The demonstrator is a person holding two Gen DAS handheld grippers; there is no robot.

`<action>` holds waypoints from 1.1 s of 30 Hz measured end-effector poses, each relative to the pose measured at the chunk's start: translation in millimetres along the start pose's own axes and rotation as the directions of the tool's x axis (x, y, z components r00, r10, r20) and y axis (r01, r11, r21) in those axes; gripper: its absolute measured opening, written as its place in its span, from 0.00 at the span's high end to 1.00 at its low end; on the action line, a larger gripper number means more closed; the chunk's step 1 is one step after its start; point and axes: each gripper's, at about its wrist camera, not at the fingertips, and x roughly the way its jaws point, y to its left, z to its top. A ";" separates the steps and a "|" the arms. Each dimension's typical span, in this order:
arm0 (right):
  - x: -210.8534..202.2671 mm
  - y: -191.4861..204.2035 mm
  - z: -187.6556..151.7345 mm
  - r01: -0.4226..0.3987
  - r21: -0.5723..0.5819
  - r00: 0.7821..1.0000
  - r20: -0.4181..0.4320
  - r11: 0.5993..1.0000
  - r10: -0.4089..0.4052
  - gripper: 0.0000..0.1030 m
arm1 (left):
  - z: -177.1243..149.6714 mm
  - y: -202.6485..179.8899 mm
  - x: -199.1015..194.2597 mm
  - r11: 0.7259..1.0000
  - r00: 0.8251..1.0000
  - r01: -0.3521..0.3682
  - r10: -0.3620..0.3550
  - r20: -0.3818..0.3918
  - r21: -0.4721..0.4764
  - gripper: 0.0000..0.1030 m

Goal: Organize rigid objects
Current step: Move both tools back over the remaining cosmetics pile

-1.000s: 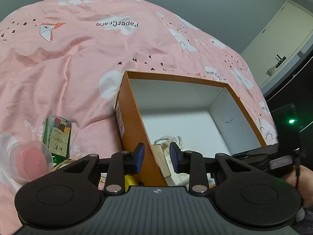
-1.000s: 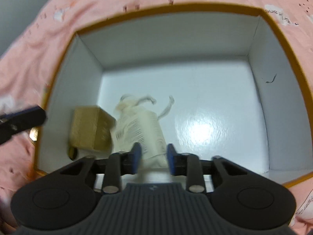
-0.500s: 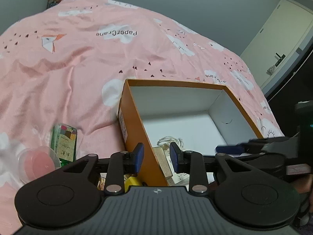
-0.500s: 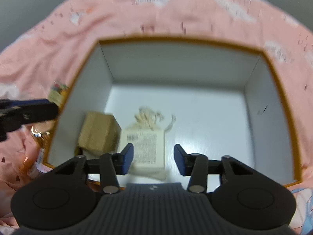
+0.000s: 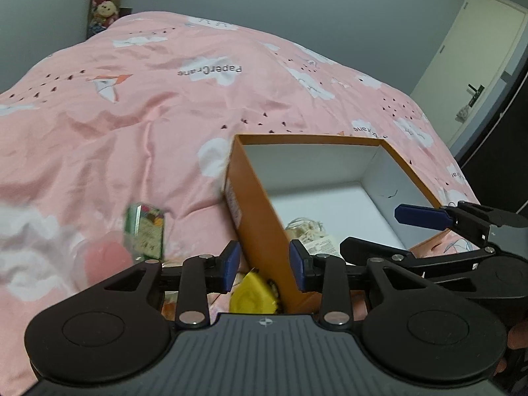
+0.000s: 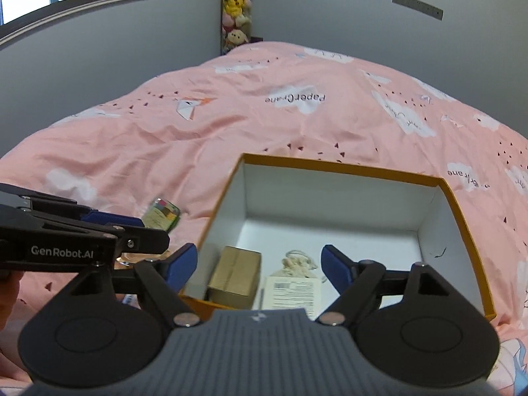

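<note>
An orange box [image 5: 257, 217] with a white inside stands open on the pink bed; it also shows in the right wrist view [image 6: 462, 211]. In it lie a brown carton [image 6: 236, 275] and a cloth pouch with a label [image 6: 293, 288]. My right gripper [image 6: 259, 265] is open and empty, above the box's near edge. My left gripper [image 5: 264, 262] is partly open and empty, its fingers either side of the box's left wall. A green tin [image 5: 145, 231], a pink-lidded tub [image 5: 102, 259] and a yellow object [image 5: 252, 293] lie left of the box.
The pink quilt [image 6: 264, 115] covers the bed all round the box. Plush toys [image 6: 234, 10] hang on the grey wall behind. A door [image 5: 478, 66] is at the far right.
My right gripper has opened, let go of the cloth pouch in the box, and pulled back and up. My left gripper has risen a little.
</note>
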 end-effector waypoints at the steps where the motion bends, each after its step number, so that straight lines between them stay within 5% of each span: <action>1: -1.8 3.8 -1.7 -0.006 0.002 1.000 0.004 1.000 0.006 0.21 | -2.4 3.4 -3.0 1.000 1.000 -0.003 0.003 -0.001 -0.009 0.61; 12: -8.6 48.6 -27.2 -0.093 -0.078 0.995 -0.044 0.993 0.090 0.22 | -38.8 30.9 -19.7 0.997 0.995 -0.059 0.055 -0.078 -0.041 0.61; 19: 5.4 78.8 -41.5 -0.186 -0.163 0.975 -0.150 0.969 0.162 0.45 | -59.8 46.2 -25.3 0.996 0.987 -0.069 0.062 -0.147 -0.048 0.56; 23: 14.7 91.0 -46.4 -0.215 -0.193 0.964 -0.197 0.957 0.177 0.45 | -73.5 61.0 -29.3 0.993 0.983 -0.077 0.060 -0.173 -0.093 0.43; 33: 43.6 100.8 -48.0 -0.274 -0.187 0.934 -0.284 0.943 0.215 0.45 | -75.2 74.8 -25.2 0.984 0.979 -0.125 0.102 -0.175 -0.127 0.42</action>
